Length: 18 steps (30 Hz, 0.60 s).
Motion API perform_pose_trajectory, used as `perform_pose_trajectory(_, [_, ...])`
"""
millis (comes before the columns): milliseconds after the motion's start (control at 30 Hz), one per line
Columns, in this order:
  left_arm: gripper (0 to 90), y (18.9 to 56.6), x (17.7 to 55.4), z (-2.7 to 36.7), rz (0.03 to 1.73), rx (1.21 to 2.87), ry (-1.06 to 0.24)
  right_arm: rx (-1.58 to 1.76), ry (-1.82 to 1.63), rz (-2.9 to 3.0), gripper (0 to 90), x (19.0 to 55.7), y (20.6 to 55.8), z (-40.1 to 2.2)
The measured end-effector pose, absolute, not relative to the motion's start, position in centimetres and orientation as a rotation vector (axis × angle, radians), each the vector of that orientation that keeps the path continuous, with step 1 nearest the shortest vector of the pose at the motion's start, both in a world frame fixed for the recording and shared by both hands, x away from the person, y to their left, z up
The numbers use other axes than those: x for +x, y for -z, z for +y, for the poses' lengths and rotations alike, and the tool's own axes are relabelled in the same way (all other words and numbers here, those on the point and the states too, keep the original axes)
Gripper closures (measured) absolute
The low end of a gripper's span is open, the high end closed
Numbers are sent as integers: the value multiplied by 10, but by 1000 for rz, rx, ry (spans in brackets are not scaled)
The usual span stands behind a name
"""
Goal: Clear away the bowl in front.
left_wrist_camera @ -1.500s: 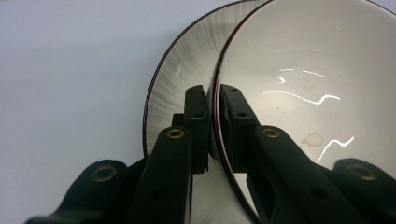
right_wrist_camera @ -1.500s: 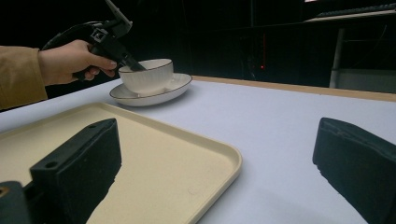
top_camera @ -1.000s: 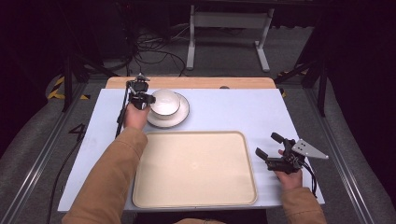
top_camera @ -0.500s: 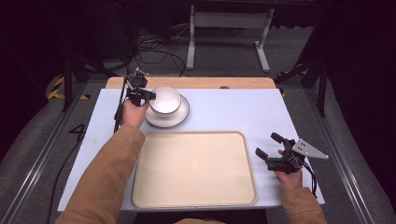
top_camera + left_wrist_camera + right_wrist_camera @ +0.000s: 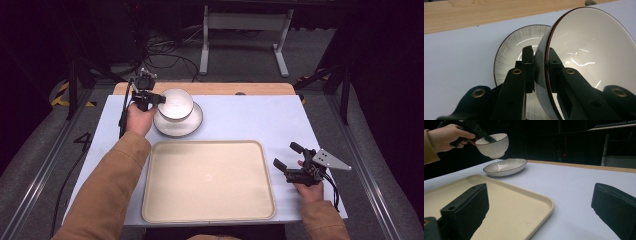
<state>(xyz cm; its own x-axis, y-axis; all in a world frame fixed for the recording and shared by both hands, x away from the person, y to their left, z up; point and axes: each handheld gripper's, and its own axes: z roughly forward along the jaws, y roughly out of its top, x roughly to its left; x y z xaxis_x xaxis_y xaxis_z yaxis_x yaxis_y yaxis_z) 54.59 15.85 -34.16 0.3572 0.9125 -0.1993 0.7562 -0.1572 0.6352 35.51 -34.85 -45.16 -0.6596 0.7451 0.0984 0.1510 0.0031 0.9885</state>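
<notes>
A white bowl [image 5: 175, 103] with a dark rim hangs in the air above a matching white plate [image 5: 186, 127] at the table's back left. My left gripper [image 5: 161, 99] is shut on the bowl's rim [image 5: 545, 60], one jaw inside and one outside. From the right gripper view the bowl [image 5: 493, 144] is clearly lifted off the plate [image 5: 505, 166]. My right gripper [image 5: 288, 155] rests open at the front right of the table, just right of a bare cream tray [image 5: 207, 180], with nothing between its jaws.
The tray [image 5: 506, 202] takes up the front middle of the light blue table [image 5: 250, 117]. A wooden strip [image 5: 210, 88] runs along the table's far edge. Stand legs and cables lie on the dark floor behind.
The left gripper has lifted the bowl up off the plate and shifted it slightly left. The right gripper has stayed where it was.
</notes>
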Motion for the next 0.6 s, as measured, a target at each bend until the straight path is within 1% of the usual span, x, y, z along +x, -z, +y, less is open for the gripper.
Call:
perform_pose_trajectory(300, [817,328,535,162,1403,1968,-296,921,-1697,1826,19,355,452,-348])
perform_pose_trajectory(600, [816,316,518,145,1280,2040,-290,921,-1699,1829,19,355,452,-348])
